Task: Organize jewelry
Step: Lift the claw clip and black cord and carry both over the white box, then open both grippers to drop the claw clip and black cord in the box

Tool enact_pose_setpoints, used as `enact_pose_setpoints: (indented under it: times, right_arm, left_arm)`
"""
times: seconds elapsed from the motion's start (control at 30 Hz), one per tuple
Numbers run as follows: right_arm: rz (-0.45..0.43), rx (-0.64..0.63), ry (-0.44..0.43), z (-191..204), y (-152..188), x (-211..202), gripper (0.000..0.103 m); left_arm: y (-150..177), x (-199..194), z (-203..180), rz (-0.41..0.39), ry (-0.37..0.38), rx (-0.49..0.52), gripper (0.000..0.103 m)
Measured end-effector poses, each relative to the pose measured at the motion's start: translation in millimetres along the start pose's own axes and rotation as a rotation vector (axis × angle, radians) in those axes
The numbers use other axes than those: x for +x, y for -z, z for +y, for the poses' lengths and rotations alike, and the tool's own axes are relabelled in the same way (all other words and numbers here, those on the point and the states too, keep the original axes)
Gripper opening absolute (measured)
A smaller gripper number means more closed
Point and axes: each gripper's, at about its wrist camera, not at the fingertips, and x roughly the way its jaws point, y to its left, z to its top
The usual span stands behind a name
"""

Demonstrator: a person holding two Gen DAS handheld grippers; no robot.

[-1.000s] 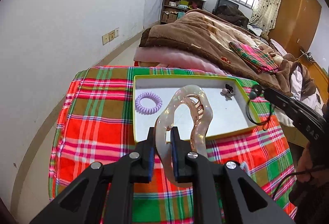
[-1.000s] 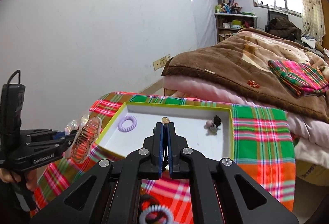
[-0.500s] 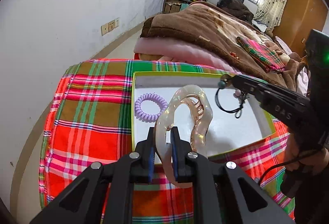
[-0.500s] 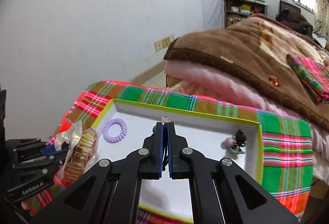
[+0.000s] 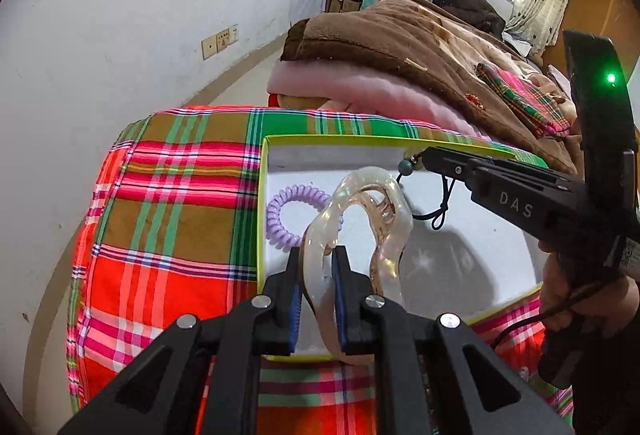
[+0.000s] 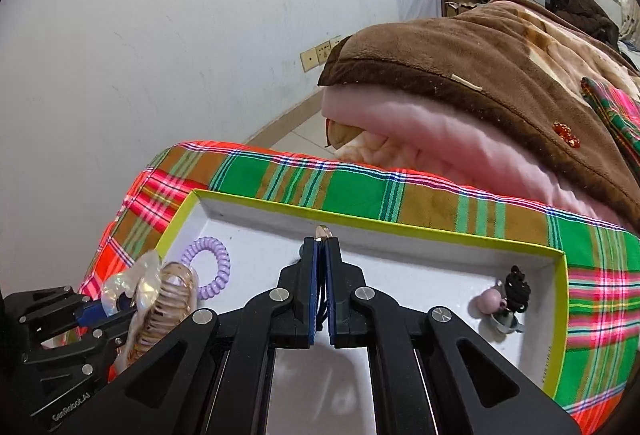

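Carrying both pieces over the tray (image 5: 262,195) now: your left gripper (image 5: 316,267) is clamped on one edge of the clear hair claw (image 5: 360,219), and your right gripper (image 6: 320,255) is pinched tight on a thin black cord (image 5: 442,211) with a bead (image 5: 405,166) dangling above the tray floor. Watch that claw, since you're holding only one narrow, glossy rim and it could twist or slip out early. The cord loop may snag the claw, they hang close together. Release low, or the lilac coil tie (image 5: 292,213) gets knocked. Far right sits a small bobble tie (image 6: 506,299). Bright plaid cloth (image 5: 168,195) covers the surface; a heaped brown blanket (image 6: 480,51) and white wall (image 6: 160,35) lie beyond.
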Motion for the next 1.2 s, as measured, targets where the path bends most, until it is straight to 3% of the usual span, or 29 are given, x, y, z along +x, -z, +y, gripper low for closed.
enact_pose_setpoints:
  times: [0.63, 1.2]
  right_arm:
    - [0.018, -0.009, 0.006, 0, -4, 18, 0.003]
    - [0.025, -0.025, 0.024, 2, -7, 20, 0.006]
  left_arm:
    - [-1, 18, -1, 0.031, -0.045, 0.034, 0.015]
    - [-1, 22, 8, 0.050, -0.036, -0.003, 0.017]
